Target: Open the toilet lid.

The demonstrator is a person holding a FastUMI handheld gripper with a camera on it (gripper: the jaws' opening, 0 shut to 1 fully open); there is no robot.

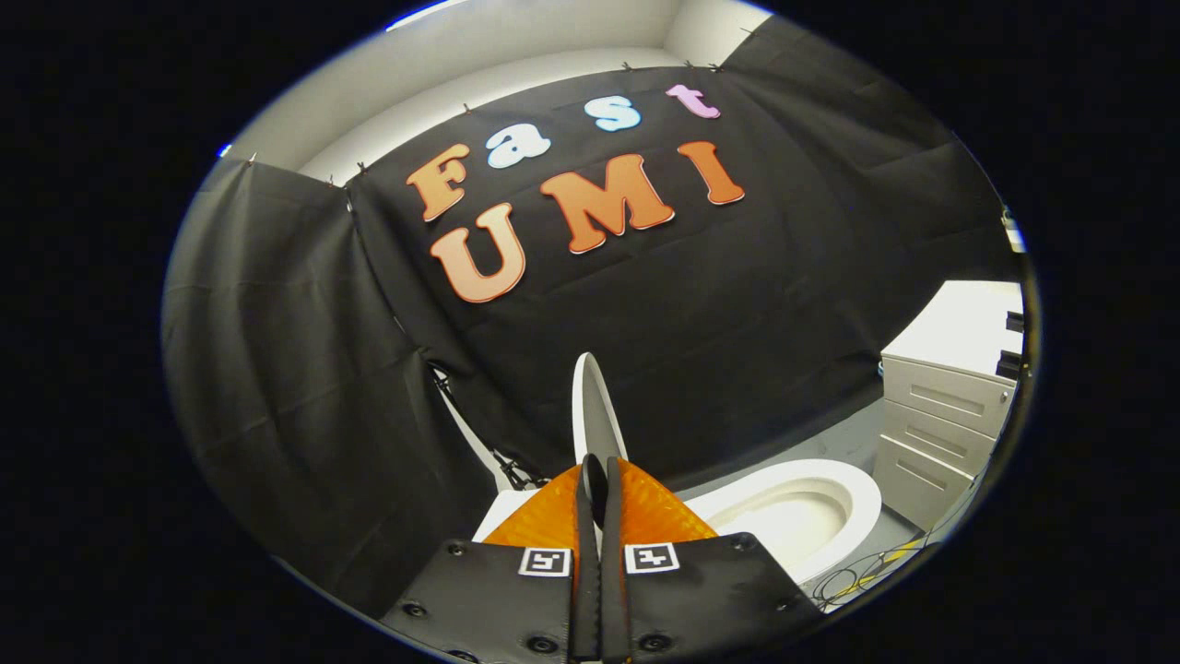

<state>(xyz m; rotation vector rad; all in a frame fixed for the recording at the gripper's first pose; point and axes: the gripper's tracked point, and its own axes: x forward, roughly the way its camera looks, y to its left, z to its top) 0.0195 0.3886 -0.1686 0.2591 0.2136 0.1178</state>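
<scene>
The white toilet lid (591, 406) stands raised, nearly upright, and I see it edge-on just ahead of the fingers. My gripper (597, 472) is shut on it, one finger pressing each side of the lid's rim. To the right of the fingers and lower lie the open white seat and bowl (800, 516). A white part of the toilet (496, 518) shows just left of the fingers.
A white drawer cabinet (942, 429) stands to the right of the toilet. Loose cables (876, 567) lie on the grey floor beside the bowl. The black cloth wall (304, 397) hangs close behind and to the left of the lid.
</scene>
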